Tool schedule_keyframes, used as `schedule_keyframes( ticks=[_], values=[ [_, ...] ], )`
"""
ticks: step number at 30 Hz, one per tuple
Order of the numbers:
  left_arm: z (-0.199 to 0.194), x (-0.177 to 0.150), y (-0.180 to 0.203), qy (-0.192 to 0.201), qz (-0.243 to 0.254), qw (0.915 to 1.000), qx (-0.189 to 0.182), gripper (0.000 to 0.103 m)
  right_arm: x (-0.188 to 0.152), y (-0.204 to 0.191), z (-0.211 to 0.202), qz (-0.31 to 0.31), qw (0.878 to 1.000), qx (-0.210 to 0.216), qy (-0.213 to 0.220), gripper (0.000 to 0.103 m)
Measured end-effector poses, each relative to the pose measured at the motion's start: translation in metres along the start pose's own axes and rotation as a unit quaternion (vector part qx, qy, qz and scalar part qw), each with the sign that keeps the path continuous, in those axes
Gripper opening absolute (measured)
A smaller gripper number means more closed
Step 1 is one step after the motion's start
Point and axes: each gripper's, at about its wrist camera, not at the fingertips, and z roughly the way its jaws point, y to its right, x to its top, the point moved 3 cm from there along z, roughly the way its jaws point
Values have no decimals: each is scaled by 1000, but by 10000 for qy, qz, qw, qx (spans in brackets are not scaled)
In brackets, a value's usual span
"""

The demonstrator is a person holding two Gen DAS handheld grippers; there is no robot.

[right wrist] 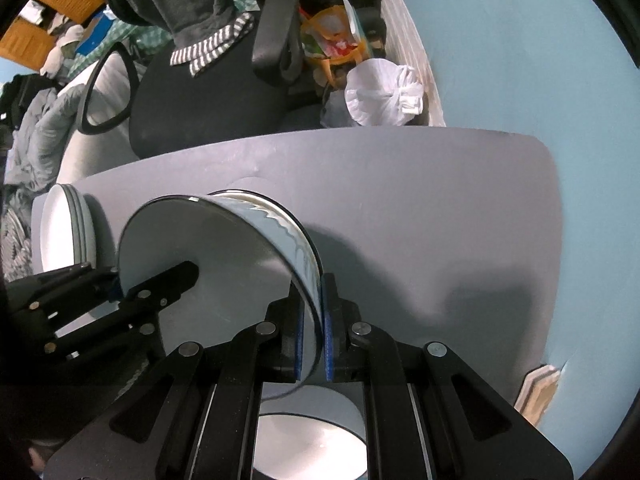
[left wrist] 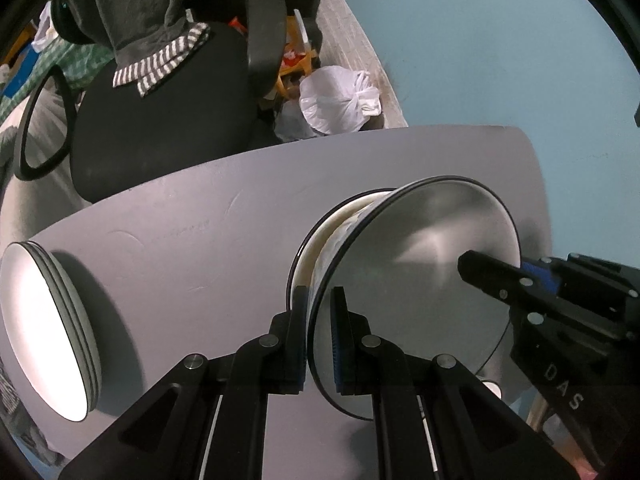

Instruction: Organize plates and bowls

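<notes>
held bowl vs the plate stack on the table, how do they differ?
The bowl is deep with a patterned outer wall; the plate stack is shallow and plain. The bowl is gripped at opposite rims by the left gripper and right gripper; the stack rests ungripped on the table. Both have dark rims.

Two bowls: one [left wrist: 420,264] held tilted on its side, another [right wrist: 312,446] resting below it. One stack of plates [left wrist: 48,320], at least three deep. Two grippers. One office chair [left wrist: 160,128]. One tied white plastic bag [left wrist: 340,100].

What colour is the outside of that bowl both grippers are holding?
The bowl is pale blue outside with a wavy white-and-dark drip band near its black rim, clearest in the right wrist view.
</notes>
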Motion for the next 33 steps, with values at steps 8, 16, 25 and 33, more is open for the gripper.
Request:
schedule_keyframes(
  ticks=[8,16,25,33],
  values=[
    [-1,0,3,10,32,10000,63,16,1,2,4,5,10000,16,-42,13],
    [-8,1,15,44,370,9984,425,22,0,5,10,72,9999,46,-107,13],
    [-8,1,17,-56,600,9967,537,23,-3,8,8,222,9996,137,-92,13],
    [-10,1,21,-145,747,9942,759,50,-5,11,8,305,9993,215,-74,13]
  ],
)
